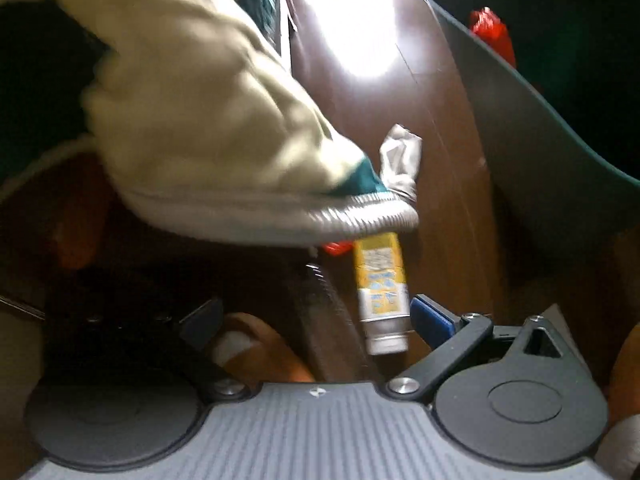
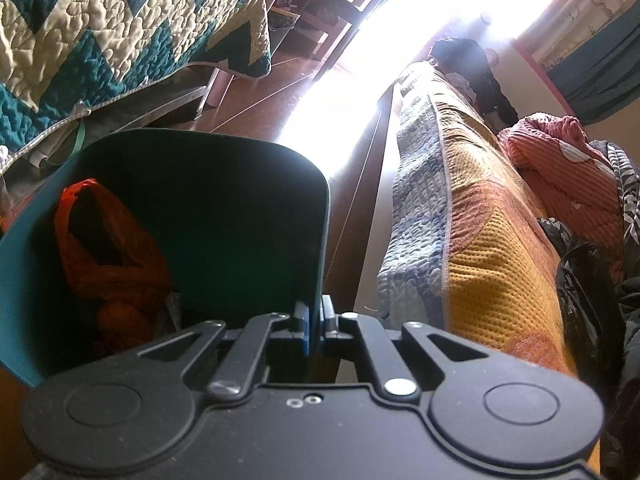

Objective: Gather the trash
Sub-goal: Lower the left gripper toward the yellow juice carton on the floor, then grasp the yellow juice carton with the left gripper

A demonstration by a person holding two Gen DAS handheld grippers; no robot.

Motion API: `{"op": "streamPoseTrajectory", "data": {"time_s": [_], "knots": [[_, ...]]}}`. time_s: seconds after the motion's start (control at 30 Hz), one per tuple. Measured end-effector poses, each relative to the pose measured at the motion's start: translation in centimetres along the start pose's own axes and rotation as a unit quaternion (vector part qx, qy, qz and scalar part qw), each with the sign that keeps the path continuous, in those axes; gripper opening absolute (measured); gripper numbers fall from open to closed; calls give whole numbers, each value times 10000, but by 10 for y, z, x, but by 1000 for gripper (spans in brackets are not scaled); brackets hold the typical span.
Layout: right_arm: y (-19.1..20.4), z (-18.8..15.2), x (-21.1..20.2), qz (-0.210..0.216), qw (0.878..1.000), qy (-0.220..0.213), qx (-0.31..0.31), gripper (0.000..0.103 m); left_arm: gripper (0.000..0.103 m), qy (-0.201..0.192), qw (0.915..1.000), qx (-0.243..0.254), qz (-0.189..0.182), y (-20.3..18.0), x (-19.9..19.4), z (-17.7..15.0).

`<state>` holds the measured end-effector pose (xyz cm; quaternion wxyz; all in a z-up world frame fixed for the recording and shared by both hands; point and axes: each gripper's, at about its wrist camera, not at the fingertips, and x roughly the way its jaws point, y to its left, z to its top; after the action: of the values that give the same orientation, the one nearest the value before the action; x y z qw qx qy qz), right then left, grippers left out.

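Note:
In the left wrist view a yellow and white tube [image 1: 382,292] lies on the dark wooden floor [image 1: 400,120], just ahead of my left gripper [image 1: 316,320]. The gripper is open, its blue right pad [image 1: 432,316] beside the tube's cap end. A crumpled grey paper [image 1: 400,156] and a small red scrap [image 1: 338,247] lie beyond, at the quilt's hem. My right gripper [image 2: 316,320] is shut on the rim of the teal bin [image 2: 326,240], which holds a red plastic bag [image 2: 108,248]. The bin also shows in the left wrist view [image 1: 520,120].
A cream and teal quilt [image 1: 200,100] hangs over the left of the floor, from a bed [image 2: 120,32]. A second bed with an orange and blue cover [image 2: 472,220] and piled clothes [image 2: 560,168] stands on the right. Bright window glare falls on the floor [image 2: 340,100].

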<state>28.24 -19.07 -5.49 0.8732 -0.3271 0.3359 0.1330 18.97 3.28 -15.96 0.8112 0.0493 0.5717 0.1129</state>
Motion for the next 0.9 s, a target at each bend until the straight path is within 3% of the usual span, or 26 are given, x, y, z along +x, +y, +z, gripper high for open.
{"op": "streamPoseTrajectory", "data": {"time_s": [0.2,0.3,0.53,0.9], "knots": [[0,-1,0,9,10000,18,34,4,101,198,9972,-485,-535,5,39,-7],[-2,-1,1,15,10000,31,50,4,101,258,9961,-433,-723,4,58,-12],[-7,-4,4,20,9999,87,116,4,101,467,9974,-113,-544,-20,93,-13],[-9,-5,3,59,9997,95,200,5,100,684,9957,-319,-530,-23,140,-4]]}}
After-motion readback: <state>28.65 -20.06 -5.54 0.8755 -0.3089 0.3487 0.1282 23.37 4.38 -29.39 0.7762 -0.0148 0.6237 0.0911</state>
